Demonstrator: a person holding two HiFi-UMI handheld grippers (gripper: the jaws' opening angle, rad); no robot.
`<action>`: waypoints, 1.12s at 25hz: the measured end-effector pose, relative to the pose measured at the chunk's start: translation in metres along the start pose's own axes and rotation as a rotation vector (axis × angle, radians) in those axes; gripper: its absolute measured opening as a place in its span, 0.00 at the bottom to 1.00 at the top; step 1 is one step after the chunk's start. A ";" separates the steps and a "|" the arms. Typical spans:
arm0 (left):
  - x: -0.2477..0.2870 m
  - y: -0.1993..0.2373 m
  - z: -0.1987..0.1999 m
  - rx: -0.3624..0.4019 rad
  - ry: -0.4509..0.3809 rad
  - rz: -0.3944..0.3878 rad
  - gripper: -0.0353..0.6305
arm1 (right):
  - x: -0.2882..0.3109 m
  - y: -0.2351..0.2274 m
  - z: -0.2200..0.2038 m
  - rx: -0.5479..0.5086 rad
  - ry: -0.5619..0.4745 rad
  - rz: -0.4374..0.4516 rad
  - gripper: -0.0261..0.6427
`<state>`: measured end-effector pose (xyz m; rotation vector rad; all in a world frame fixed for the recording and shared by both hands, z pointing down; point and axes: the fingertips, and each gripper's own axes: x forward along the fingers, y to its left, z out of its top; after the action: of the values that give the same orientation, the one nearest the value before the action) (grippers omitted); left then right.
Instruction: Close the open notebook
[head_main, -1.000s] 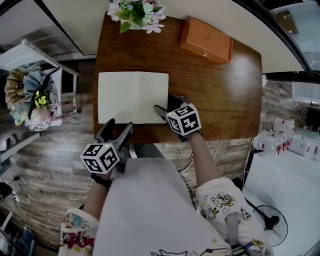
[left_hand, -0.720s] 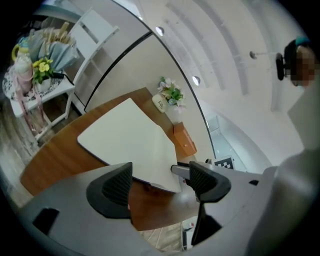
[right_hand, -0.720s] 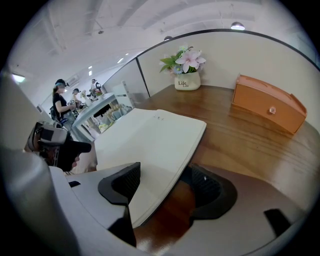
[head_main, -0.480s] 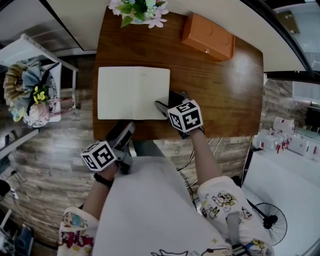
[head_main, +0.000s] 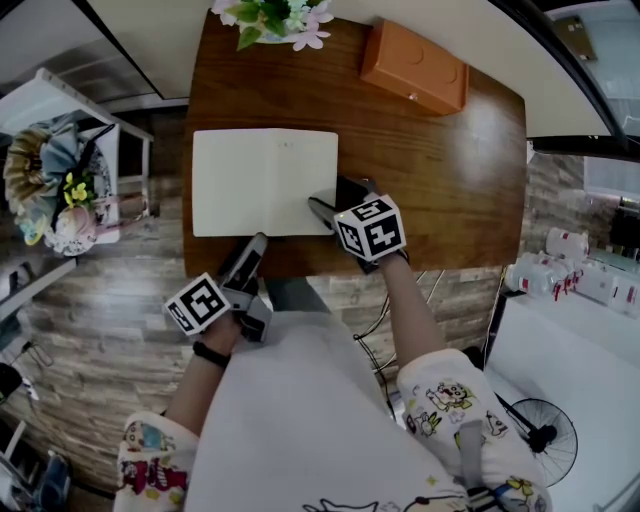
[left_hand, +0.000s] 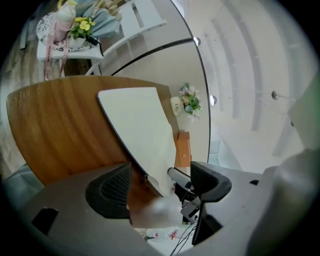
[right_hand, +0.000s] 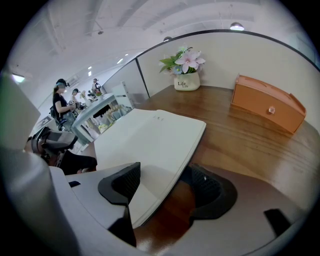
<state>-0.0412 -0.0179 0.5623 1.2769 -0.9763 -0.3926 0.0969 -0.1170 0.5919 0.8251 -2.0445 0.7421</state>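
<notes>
Notebook (head_main: 265, 183) corner between open right gripper (head_main: 333, 203)

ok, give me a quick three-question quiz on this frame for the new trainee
1. True or false: the right gripper has its jaws apart, straddling the right edge of the open notebook.
2. What is between the jaws of the left gripper?
A. the notebook's cover
B. nothing; they are open, by the near edge of the table
C. a pen
3. Short answer: what stands at the table's far edge, to the left of the orange box?

Key: 1 true; 2 B; 3 the flower pot.
</notes>
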 end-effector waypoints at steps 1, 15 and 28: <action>0.000 0.002 0.000 -0.019 -0.009 0.011 0.57 | 0.000 0.000 0.000 0.000 0.000 0.000 0.46; 0.005 -0.007 0.010 -0.091 -0.072 -0.087 0.56 | -0.001 0.000 0.000 0.002 -0.011 -0.004 0.46; -0.005 -0.001 0.025 0.030 -0.054 -0.068 0.57 | -0.001 0.000 0.001 0.004 -0.010 0.003 0.46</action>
<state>-0.0628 -0.0300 0.5587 1.3352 -0.9898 -0.4689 0.0973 -0.1176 0.5910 0.8299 -2.0539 0.7458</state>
